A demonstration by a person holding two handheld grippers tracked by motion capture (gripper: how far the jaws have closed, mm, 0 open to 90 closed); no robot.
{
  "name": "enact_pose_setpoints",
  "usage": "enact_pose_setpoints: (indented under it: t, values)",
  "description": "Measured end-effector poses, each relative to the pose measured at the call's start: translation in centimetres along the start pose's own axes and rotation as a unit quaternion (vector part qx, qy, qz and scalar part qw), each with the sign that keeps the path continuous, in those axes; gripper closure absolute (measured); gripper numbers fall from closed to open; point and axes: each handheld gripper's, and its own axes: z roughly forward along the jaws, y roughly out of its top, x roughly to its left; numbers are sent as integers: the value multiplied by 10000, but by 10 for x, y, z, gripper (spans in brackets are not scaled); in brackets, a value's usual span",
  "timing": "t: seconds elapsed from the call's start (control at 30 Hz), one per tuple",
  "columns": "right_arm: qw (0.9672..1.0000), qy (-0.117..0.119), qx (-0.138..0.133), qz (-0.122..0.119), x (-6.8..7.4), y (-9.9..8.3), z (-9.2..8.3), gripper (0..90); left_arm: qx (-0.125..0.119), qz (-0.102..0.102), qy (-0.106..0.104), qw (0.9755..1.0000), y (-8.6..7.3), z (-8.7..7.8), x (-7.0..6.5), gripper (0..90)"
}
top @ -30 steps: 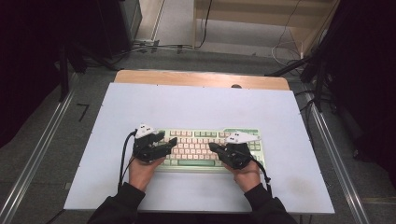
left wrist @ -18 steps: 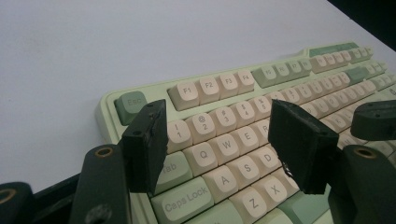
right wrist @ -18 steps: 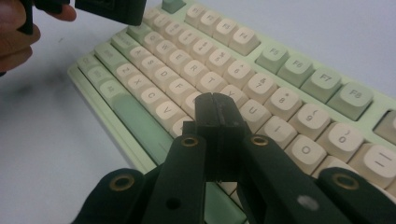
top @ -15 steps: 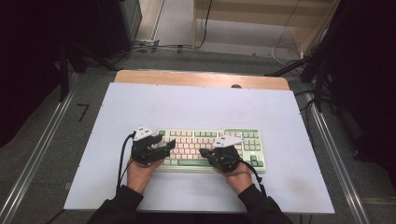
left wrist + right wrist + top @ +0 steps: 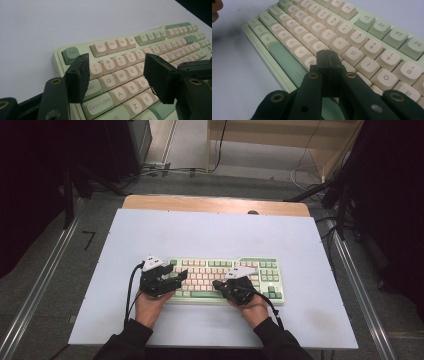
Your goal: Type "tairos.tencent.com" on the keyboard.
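The keyboard (image 5: 225, 279) lies near the table's (image 5: 210, 230) front edge. Your right tongs (image 5: 327, 56) are pinched fully together with nothing between them, tip poised over the H key (image 5: 343, 63); press straight down with that joined tip so you hit 1 key only. Your left tongs (image 5: 115, 75) stand apart and empty above the Q-W-A-S keys; hold them clear.

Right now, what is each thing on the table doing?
Keyboard: flat on the white table, keys facing up.
Left gripper: jaws open above the Q, W, A keys, nothing between them.
Right gripper: jaws shut together, tip over the keys near H; touching or not, I cannot tell.
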Motion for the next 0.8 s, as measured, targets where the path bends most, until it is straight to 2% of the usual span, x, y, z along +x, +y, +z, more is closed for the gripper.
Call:
enact_pose_setpoints:
  t: [0.3, 0.37, 0.47, 0.53, 0.6, 0.67, 0.8]
  values:
    - [10000, -7, 16, -13, 1, -2, 2, 878, 9, 6, -13, 10000, 0, 0, 0, 382]
    - [9999, 68, -61, 45, 0, -2, -1, 870, 7, 0, -16, 10000, 0, 0, 0, 382]
    - [9990, 120, -349, 234, -4, 3, -12, 635, 6, -1, -23, 10000, 0, -1, 0, 382]
    - [9983, 7, -485, 324, -10, 6, -18, 454, 14, 4, -35, 10000, 0, -1, 0, 383]
    - [9975, -145, -545, 417, -17, 7, -24, 351, 9, 15, -67, 10000, 0, -1, -1, 381]
    - [9960, -293, -596, 593, -26, 6, -31, 311, 38, 40, -117, 9999, 0, -1, -2, 355]
    - [9935, -370, -673, 840, -40, 3, -41, 300, 40, 138, -110, 9998, 2, -2, -7, 303]
